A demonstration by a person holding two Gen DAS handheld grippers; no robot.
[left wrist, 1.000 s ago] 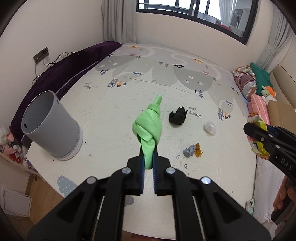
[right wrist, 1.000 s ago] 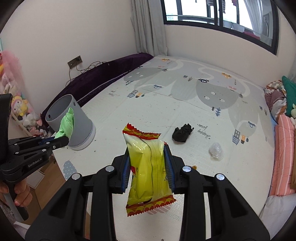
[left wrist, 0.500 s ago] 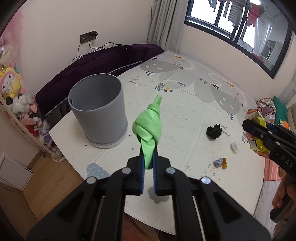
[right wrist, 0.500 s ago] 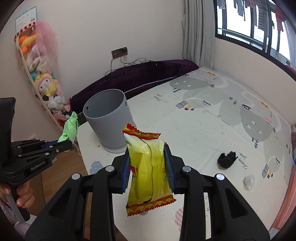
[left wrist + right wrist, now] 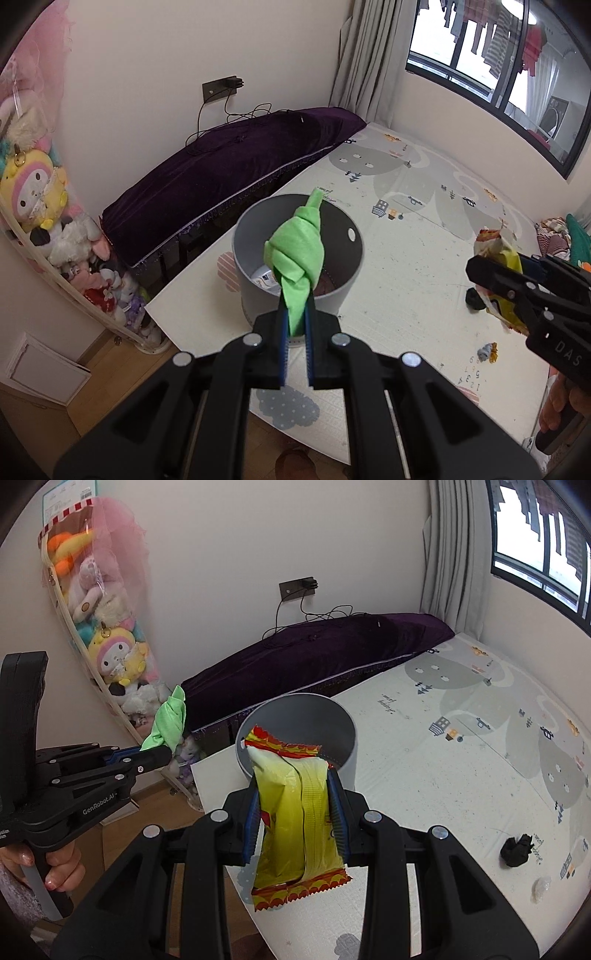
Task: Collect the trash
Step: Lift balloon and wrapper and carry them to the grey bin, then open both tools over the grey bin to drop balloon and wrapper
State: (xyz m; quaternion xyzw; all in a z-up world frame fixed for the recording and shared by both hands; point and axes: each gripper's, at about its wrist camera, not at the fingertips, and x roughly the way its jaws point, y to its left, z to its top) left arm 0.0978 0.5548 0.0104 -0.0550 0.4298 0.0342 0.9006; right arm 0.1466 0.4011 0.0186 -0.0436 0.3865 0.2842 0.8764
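Observation:
My left gripper (image 5: 295, 325) is shut on a knotted green cloth (image 5: 297, 254), which hangs in front of the open grey bin (image 5: 343, 280); some trash lies inside the bin. My right gripper (image 5: 295, 808) is shut on a yellow snack wrapper (image 5: 295, 805) with red edges, just short of the grey bin (image 5: 349, 753). In the right wrist view the left gripper (image 5: 162, 755) with the green cloth (image 5: 168, 720) sits left of the bin. In the left wrist view the right gripper (image 5: 491, 280) with the wrapper (image 5: 498, 254) is at the right.
A black crumpled item (image 5: 515, 851), a clear plastic wad (image 5: 539, 888) and a small grey-orange scrap (image 5: 487, 350) lie on the play mat (image 5: 424, 236). A purple cushion (image 5: 229, 177) lines the wall. Plush toys (image 5: 33, 195) hang at left beyond the mat's edge.
Both grippers swung left toward the grey bin, which now sits right in front of them. Each still grips its item, cloth and wrapper unchanged.

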